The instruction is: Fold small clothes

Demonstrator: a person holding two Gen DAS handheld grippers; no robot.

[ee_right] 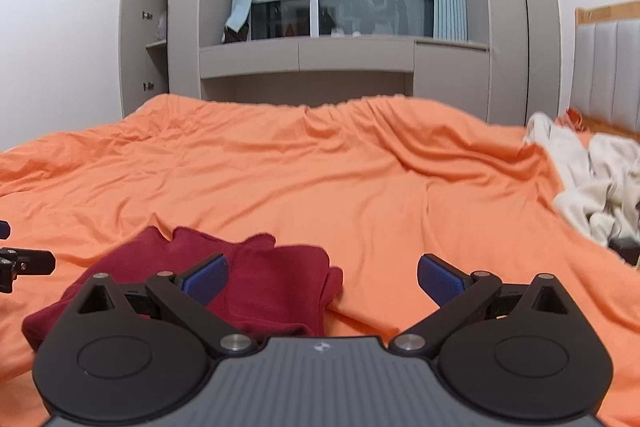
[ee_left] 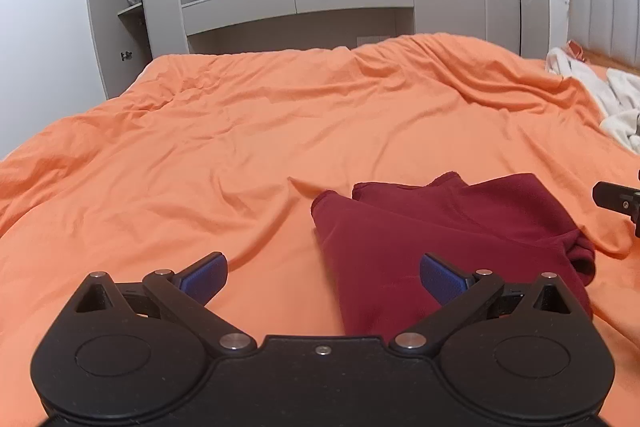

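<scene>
Just ahead of my left gripper point(ee_left: 323, 277), and off toward its right finger, lies the dark red garment point(ee_left: 440, 235), a crumpled, partly doubled-over piece resting on the orange bedcover point(ee_left: 240, 131). My left jaws stand wide apart with nothing between them; the right blue pad point(ee_left: 442, 279) hangs over the near edge of the cloth while the left pad sits over bare cover. From my right gripper point(ee_right: 322, 277) the same garment point(ee_right: 256, 275) lies the other way, ahead and toward its left finger, whose pad overlaps the cloth in the picture; those jaws too are spread and hold nothing. So the garment lies between my two tools, each having it on its inner side, and I judge neither is clearly the nearer, though the left one seems to have more cloth directly before it. The cloth's long axis appears to run across me, from one gripper toward the other, with a rumpled bunch at the end nearer my right tool and a flatter corner pointing away from my left. I cannot tell from here whether either pad touches the fabric. For the next move I reckon each claw should turn inward and take the near edge. Farther off to my right, well apart from the red piece, a pile of pale clothes point(ee_right: 592, 183) waits near the headboard point(ee_right: 608, 63).
</scene>
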